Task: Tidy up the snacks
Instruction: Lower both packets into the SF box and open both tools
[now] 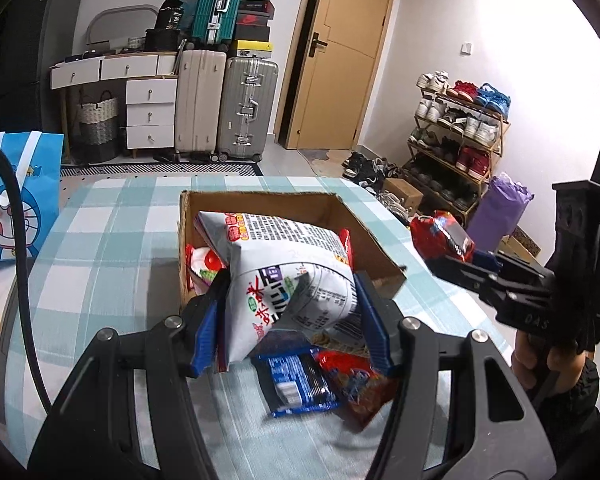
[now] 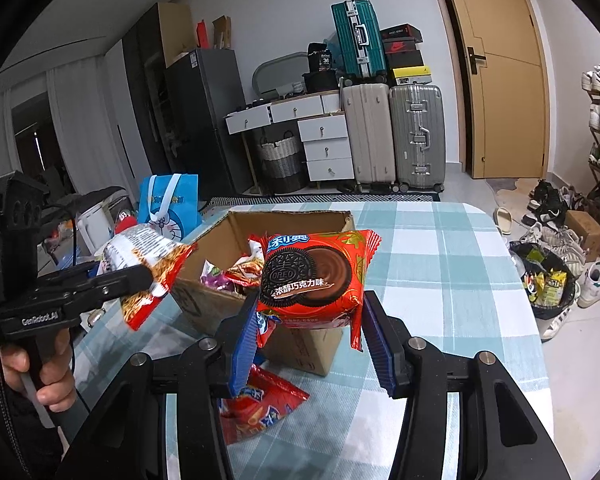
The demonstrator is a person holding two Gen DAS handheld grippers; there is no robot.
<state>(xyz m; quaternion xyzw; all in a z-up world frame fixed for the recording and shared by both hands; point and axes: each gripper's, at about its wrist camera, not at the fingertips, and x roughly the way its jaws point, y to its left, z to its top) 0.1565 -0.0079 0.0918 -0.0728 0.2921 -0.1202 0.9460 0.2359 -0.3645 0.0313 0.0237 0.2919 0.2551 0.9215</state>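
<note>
An open cardboard box (image 1: 364,224) (image 2: 224,240) with several snack packs inside stands on the checked tablecloth. My left gripper (image 1: 290,312) is shut on a big white snack bag (image 1: 292,264) and holds it over the box's near edge; the same bag shows in the right wrist view (image 2: 148,252). My right gripper (image 2: 308,320) is shut on a red Oreo pack (image 2: 312,276) and holds it above the table beside the box; it shows in the left wrist view (image 1: 444,236). A blue pack (image 1: 300,384) and a red pack (image 1: 360,380) (image 2: 256,404) lie on the cloth.
A blue Doraemon bag (image 1: 16,196) (image 2: 168,204) stands at the table's left. Suitcases (image 1: 224,104), a white drawer desk (image 1: 140,96) and a door (image 1: 340,52) are behind. A shoe rack (image 1: 456,136) and a bin (image 2: 548,284) stand to the right.
</note>
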